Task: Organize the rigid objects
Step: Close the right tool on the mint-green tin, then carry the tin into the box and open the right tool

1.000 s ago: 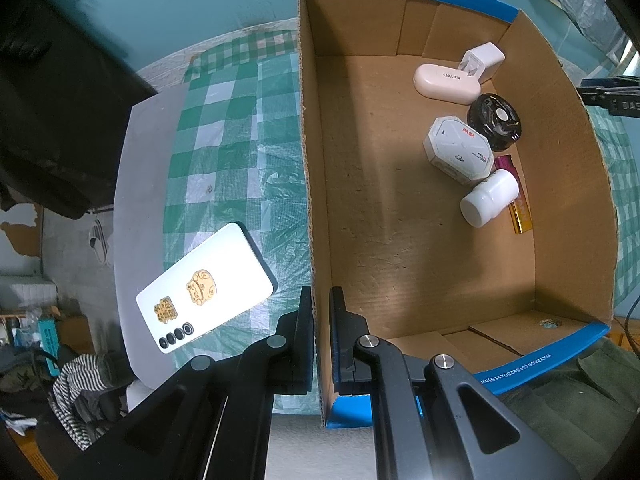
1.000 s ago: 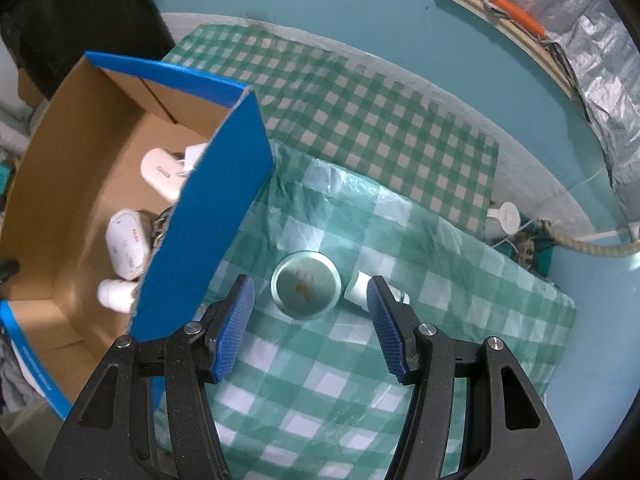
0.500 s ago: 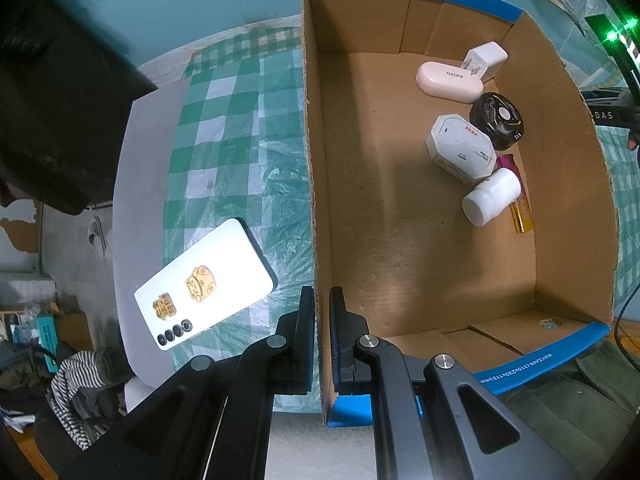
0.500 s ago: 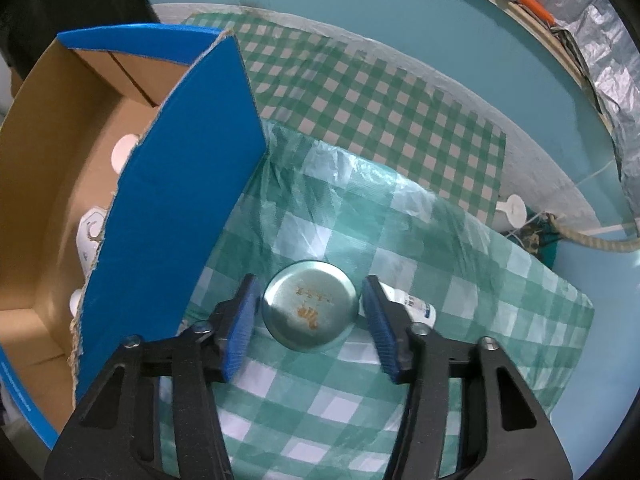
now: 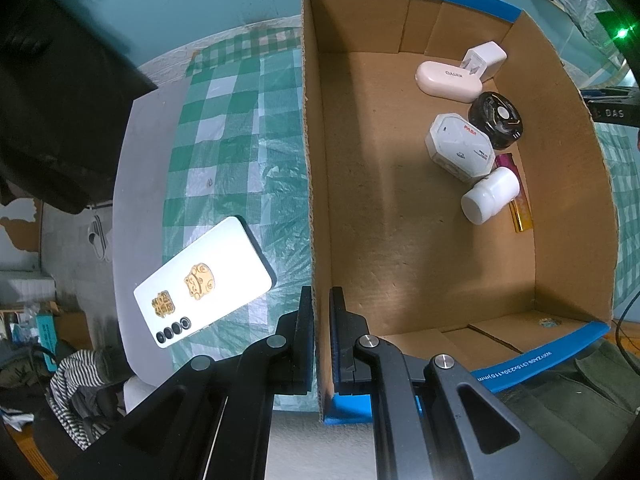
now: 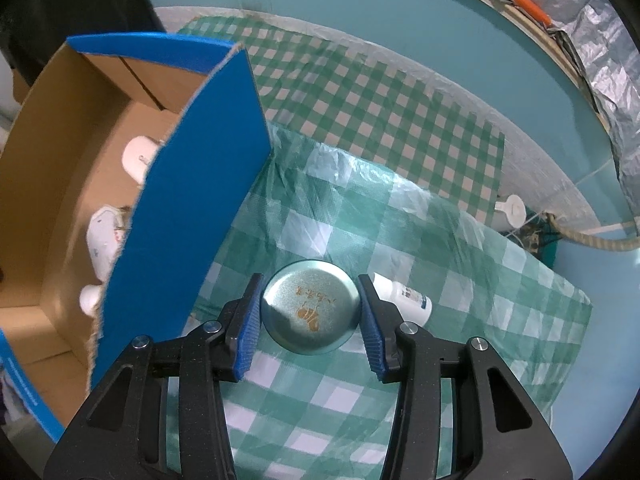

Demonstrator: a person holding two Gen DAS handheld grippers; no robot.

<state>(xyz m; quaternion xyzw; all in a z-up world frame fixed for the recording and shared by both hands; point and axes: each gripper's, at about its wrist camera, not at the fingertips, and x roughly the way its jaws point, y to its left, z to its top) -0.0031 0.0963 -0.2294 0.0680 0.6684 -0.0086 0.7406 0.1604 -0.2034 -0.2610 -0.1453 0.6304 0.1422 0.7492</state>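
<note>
Right gripper [image 6: 310,322] narrowed since a second ago: blue pads, then well clear of the round tin [image 6: 310,312], now press both its sides. Tin sits between the tongs, larger in view. White bottle [image 6: 404,298] now behind right finger.

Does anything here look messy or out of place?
Mostly tidy. The small white bottle lies tipped on its side on the checked cloth beside the round tin, and a white phone lies askew outside the cardboard box.

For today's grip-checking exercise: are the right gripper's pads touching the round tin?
Touching. The right wrist view shows both blue pads pressed against the round tin's sides, with no gap.
</note>
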